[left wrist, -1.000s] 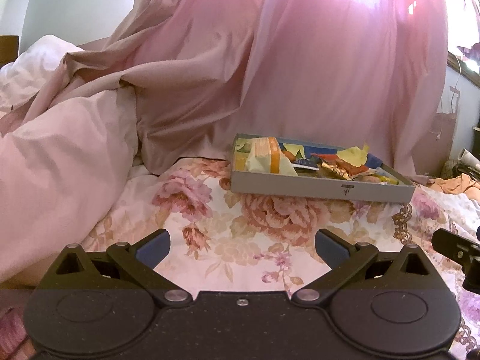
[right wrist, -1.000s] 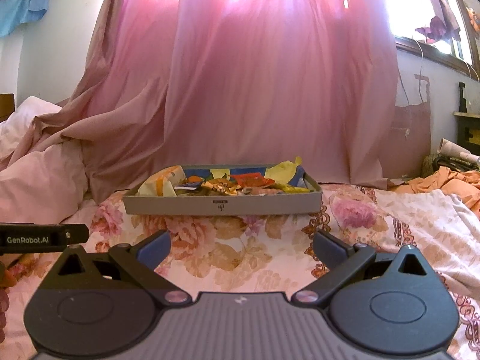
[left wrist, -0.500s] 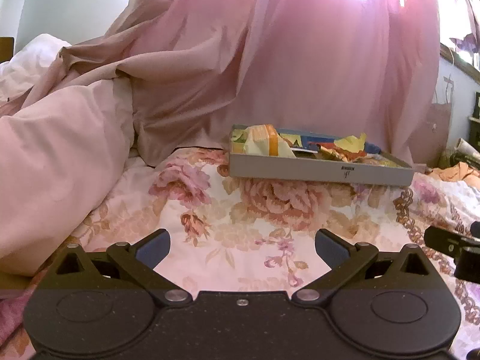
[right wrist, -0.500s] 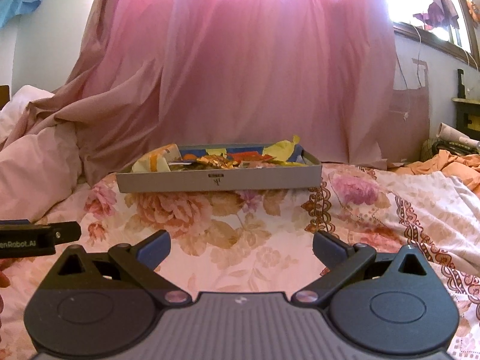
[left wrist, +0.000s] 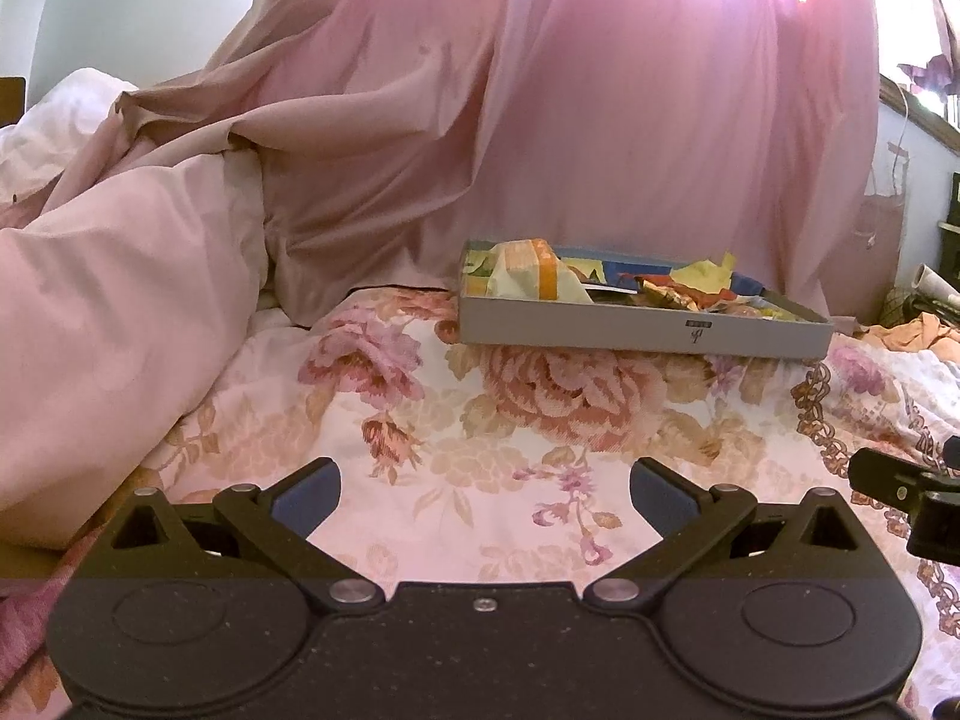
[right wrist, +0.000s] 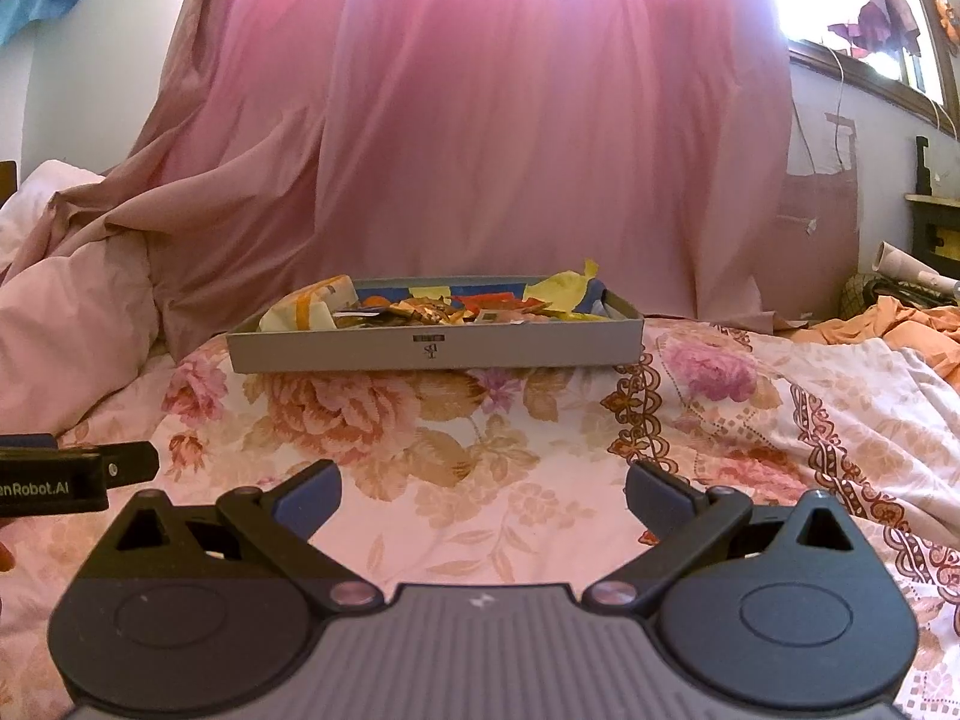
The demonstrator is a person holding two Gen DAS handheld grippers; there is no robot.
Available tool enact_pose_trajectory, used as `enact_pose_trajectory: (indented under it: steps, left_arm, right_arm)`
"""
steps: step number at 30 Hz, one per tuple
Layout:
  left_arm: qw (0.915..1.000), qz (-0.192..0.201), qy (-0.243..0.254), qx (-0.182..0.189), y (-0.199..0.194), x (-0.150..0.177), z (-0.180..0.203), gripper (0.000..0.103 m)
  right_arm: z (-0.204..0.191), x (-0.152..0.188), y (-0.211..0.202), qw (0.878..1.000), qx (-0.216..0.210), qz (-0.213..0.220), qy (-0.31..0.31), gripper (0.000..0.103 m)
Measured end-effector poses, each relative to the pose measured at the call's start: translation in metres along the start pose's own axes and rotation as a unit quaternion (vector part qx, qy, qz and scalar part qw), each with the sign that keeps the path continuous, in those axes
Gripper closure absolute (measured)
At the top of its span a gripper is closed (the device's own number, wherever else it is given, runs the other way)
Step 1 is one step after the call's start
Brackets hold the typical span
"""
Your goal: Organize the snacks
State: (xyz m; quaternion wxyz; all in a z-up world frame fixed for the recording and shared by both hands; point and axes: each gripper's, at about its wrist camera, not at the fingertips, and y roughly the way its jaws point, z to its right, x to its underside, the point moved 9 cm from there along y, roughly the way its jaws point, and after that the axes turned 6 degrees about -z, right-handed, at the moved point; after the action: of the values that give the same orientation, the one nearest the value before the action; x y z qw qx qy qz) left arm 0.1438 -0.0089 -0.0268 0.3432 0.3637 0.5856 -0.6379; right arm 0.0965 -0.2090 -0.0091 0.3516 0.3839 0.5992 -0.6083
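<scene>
A shallow grey box lies on the floral bedspread ahead of both grippers. It holds several loose snack packets, among them a pale yellow bag with an orange band at its left end. My left gripper is open and empty, low over the bedspread, well short of the box. My right gripper is open and empty too, also short of the box. Each gripper's side shows at the edge of the other's view.
A pink duvet is heaped at the left. A pink curtain hangs behind the box. Orange cloth and a rolled paper lie at the far right. Floral bedspread lies between grippers and box.
Both grippers have dropped lower and drawn back a little from the box, which now sits higher and flatter in view. Both stay open and empty.
</scene>
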Motion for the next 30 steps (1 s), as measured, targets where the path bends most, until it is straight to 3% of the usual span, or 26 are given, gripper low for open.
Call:
enact_pose_trajectory:
  steps: [26, 30]
  left_arm:
    - [1.0000, 0.003, 0.001, 0.001, -0.0015, -0.0007, -0.0003, 0.001]
    - [0.9999, -0.011, -0.004, -0.005, -0.0019, -0.0015, -0.0003, 0.001]
  right_arm:
    - [-0.0003, 0.0000, -0.0011, 1.000, -0.001, 0.001, -0.001, 0.000]
    - [-0.0001, 0.0000, -0.0011, 1.000, -0.001, 0.000, -0.001, 0.000]
